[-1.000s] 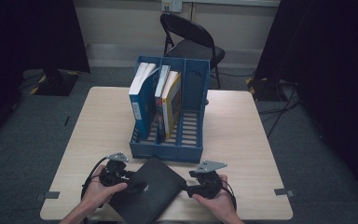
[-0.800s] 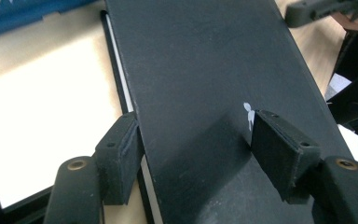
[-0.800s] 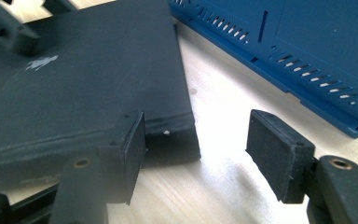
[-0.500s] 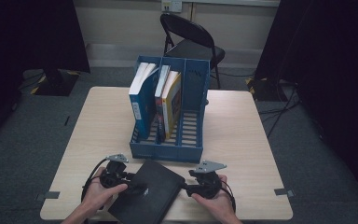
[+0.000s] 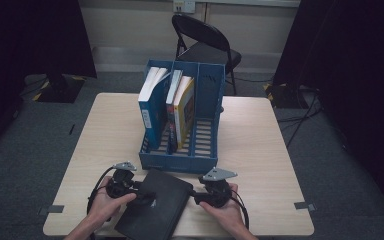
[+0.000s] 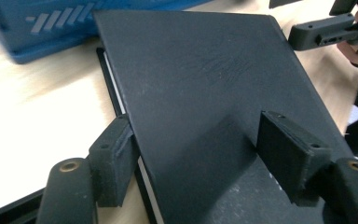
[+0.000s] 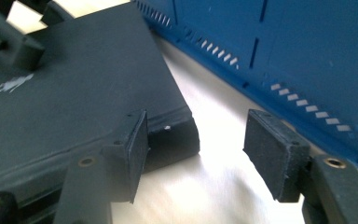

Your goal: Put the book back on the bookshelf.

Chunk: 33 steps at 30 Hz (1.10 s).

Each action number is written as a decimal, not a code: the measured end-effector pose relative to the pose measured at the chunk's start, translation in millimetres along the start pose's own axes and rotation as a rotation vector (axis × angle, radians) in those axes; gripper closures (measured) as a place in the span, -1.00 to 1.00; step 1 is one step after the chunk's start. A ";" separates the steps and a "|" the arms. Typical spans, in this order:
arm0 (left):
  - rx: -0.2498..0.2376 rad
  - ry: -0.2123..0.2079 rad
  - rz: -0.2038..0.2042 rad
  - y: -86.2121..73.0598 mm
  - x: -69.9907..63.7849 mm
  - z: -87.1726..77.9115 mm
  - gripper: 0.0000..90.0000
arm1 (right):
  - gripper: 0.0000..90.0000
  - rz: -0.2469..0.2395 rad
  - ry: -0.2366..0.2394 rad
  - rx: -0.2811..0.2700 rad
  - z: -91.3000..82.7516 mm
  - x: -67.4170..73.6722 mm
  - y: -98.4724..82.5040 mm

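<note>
You are holding your left tool [image 5: 139,190] with its jaws spread astride the edge of the flat black hardcover book [image 5: 155,202], having just been opening. That book is lying on the pale wooden bench [image 5: 260,150], between both tools. Your right tool [image 5: 196,196] is standing spread, one jaw beside the book's corner, the blue plastic file rack [image 5: 200,145] just ahead.

Both hand-held grippers are black: the left gripper [image 5: 139,190] and right gripper [image 5: 198,196] each carry a grey three-cornered plate, a looping black cable, brass-coloured screws and blocky, matte jaws.
</note>
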<state>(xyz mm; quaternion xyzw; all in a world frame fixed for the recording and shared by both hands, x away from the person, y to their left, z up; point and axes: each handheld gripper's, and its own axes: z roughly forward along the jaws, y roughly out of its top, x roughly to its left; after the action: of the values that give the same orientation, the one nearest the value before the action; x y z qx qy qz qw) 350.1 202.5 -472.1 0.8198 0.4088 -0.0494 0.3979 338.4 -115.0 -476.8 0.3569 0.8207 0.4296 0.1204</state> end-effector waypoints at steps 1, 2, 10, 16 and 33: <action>-0.003 -0.001 0.005 -0.7 3.1 -1.3 -0.37 | -0.11 -0.006 -0.018 -0.012 4.3 2.2 2.2; -0.003 -0.001 0.005 -0.7 3.1 -1.3 -0.38 | -0.11 -0.005 -0.021 -0.015 5.7 2.8 3.0; 0.023 -0.022 0.008 -6.4 2.8 -8.4 -0.31 | -0.18 0.007 0.014 0.028 1.8 12.4 -4.9; 0.003 -0.010 -0.032 -12.3 -1.3 -10.7 -0.24 | -0.26 0.022 0.016 0.042 -0.7 19.4 -12.2; 0.006 0.015 -0.050 -14.6 -15.2 -5.5 -0.34 | -0.27 0.039 0.033 0.052 -1.7 12.6 -10.2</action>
<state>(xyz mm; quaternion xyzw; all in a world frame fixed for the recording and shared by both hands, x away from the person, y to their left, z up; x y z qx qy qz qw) 328.4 201.8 -471.2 0.8109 0.4321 -0.0545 0.3909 323.6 -111.2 -482.5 0.3688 0.8264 0.4162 0.0889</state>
